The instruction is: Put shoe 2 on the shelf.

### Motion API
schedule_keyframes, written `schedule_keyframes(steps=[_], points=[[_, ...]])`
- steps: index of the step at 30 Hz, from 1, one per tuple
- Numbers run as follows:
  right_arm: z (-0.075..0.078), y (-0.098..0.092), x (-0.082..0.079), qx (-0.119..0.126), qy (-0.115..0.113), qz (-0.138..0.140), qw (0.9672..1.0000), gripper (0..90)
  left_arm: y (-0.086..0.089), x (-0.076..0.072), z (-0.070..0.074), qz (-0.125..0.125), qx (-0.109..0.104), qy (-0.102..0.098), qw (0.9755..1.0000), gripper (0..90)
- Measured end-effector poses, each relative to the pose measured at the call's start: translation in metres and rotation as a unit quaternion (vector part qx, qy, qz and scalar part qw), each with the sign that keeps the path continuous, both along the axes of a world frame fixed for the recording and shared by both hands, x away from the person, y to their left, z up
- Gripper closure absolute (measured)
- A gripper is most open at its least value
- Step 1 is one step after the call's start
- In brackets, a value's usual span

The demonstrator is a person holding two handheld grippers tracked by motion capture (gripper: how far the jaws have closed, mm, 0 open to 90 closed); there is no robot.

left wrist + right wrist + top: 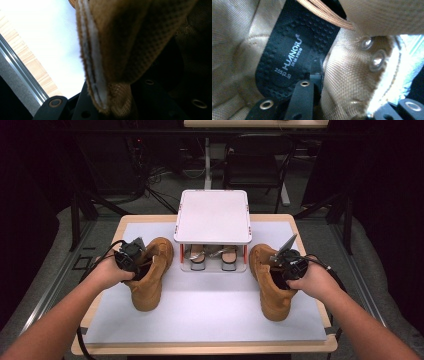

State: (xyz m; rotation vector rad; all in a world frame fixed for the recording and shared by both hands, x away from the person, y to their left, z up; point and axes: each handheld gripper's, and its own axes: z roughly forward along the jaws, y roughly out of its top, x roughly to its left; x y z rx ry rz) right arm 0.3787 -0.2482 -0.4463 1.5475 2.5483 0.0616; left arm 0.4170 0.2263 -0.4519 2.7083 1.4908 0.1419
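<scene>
Two tan boots lie on the white mat (210, 312), long axes running near to far, toes toward me. My left gripper (131, 257) pinches the left boot (149, 277) collar; my right gripper (289, 262) clamps the right boot (270, 285) collar wall. One small rack (213, 217) stands between them, holding two sandals (214, 256). Bare mat lies in front.
</scene>
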Motion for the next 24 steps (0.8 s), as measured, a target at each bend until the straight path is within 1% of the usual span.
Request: schedule_keyframes(steps=[1,2,3,4,5,6,7,8,9,10,11,12,13,14,15,16,17,18,19,20,21,22,23,24], points=[[0.001,0.0,0.0,0.007,0.003,-0.009,0.9999,79.5,0.0,0.0,0.0,0.0,0.0,0.0,1.0,79.9],[0.0,0.0,-0.001,0.012,-0.002,-0.014,0.9998,80.3,0.003,0.001,0.0,0.009,-0.01,0.002,0.9999,80.3],[0.0,0.0,-0.001,0.012,-0.002,-0.014,0.9998,80.3,0.003,0.001,0.0,0.009,-0.01,0.002,0.9999,80.6],[0.001,-0.003,-0.001,0.026,-0.001,-0.022,0.9994,81.5,0.006,0.002,0.0,0.021,-0.02,0.005,0.9996,81.1],[0.001,-0.003,-0.001,0.026,-0.001,-0.022,0.9994,81.5,0.006,0.002,0.0,0.021,-0.02,0.005,0.9996,81.5],[0.001,-0.006,-0.001,0.036,-0.003,-0.035,0.9987,82.7,0.007,0.002,0.0,0.026,-0.022,0.007,0.9994,81.9],[0.001,-0.007,-0.001,0.038,-0.005,-0.041,0.9984,83.1,0.007,0.002,0.001,0.037,-0.023,0.009,0.999,82.4],[0.001,-0.007,-0.001,0.038,-0.005,-0.041,0.9984,83.1,0.007,0.002,0.001,0.037,-0.023,0.009,0.999,82.7],[0.001,-0.007,0.0,0.042,-0.003,-0.047,0.998,83.5,0.006,0.003,0.003,0.041,-0.023,0.009,0.9989,82.7],[0.002,-0.008,0.001,0.047,-0.006,-0.058,0.9972,84.4,0.007,0.004,0.006,0.049,-0.025,0.011,0.9984,83.4],[0.002,-0.008,0.001,0.047,-0.006,-0.058,0.9972,84.4,0.007,0.004,0.006,0.049,-0.025,0.011,0.9984,83.6],[0.005,-0.011,0.003,0.05,-0.003,-0.062,0.9968,84.9,0.008,0.005,0.008,0.059,-0.033,0.011,0.9977,83.8],[0.005,-0.011,0.003,0.05,-0.003,-0.062,0.9968,84.9,0.008,0.005,0.008,0.059,-0.033,0.011,0.9977,83.9],[0.006,-0.013,0.003,0.065,-0.008,-0.08,0.9947,85.2,0.01,0.005,0.011,0.068,-0.041,0.014,0.9967,84.1],[0.006,-0.013,0.003,0.065,-0.008,-0.08,0.9947,85.2,0.01,0.005,0.011,0.068,-0.041,0.014,0.9967,84.2],[0.008,-0.016,0.004,0.068,0.003,-0.078,0.9946,85.2,0.011,0.005,0.013,0.07,-0.044,0.015,0.9965,84.2],[0.009,-0.018,0.004,0.078,0.005,-0.088,0.993,85.3,0.012,0.005,0.015,0.072,-0.045,0.015,0.9963,84.4],[0.009,-0.018,0.004,0.078,0.005,-0.088,0.993,85.3,0.012,0.005,0.015,0.072,-0.045,0.015,0.9963,84.4],[0.011,-0.019,0.004,0.077,0.01,-0.085,0.9934,85.4,0.013,0.005,0.016,0.073,-0.045,0.013,0.9962,84.4],[0.011,-0.019,0.004,0.078,0.004,-0.088,0.9931,85.4,0.013,0.005,0.018,0.076,-0.045,0.013,0.996,84.5],[0.013,-0.019,0.004,0.079,0.003,-0.092,0.9926,85.4,0.013,0.006,0.019,0.078,-0.046,0.013,0.9958,84.5],[0.016,-0.019,0.005,0.086,-0.005,-0.098,0.9915,85.4,0.014,0.006,0.022,0.079,-0.047,0.016,0.9956,84.6],[0.018,-0.02,0.005,0.082,-0.001,-0.096,0.992,85.4,0.014,0.006,0.024,0.079,-0.05,0.014,0.9955,84.6],[0.021,-0.02,0.006,0.083,0.0,-0.097,0.9918,85.4,0.014,0.006,0.025,0.08,-0.051,0.016,0.9954,84.6]])
